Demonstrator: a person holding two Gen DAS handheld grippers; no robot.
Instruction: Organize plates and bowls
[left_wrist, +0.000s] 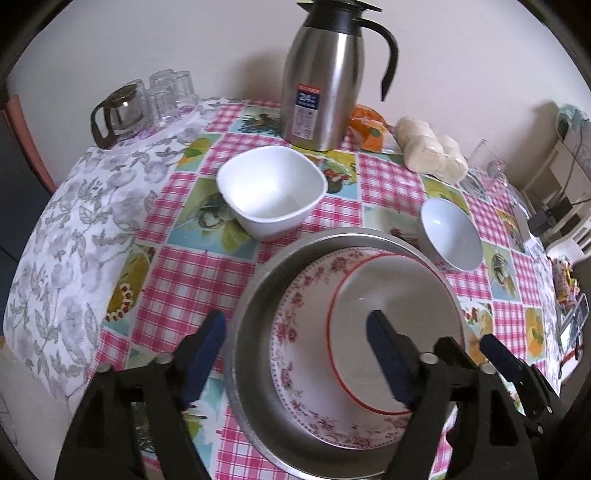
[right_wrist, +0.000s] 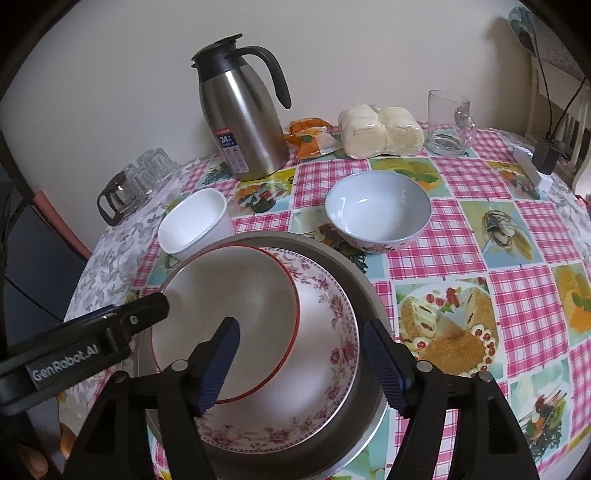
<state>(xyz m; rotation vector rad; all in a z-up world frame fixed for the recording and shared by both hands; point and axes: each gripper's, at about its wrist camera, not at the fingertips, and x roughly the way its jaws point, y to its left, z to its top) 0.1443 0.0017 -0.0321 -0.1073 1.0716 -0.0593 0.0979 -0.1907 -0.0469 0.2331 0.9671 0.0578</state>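
Note:
A metal plate holds a floral-rimmed plate and, on top, a red-rimmed white plate. My left gripper is open over the stack's left rim, one finger outside, one over the plates. My right gripper is open, straddling the stack's right rim; it also shows in the left wrist view. A square white bowl and a round pale-blue bowl stand behind the stack, empty.
A steel thermos jug stands at the back. Upturned glasses and a glass pot sit back left. Wrapped buns, an orange packet and a glass mug sit back right.

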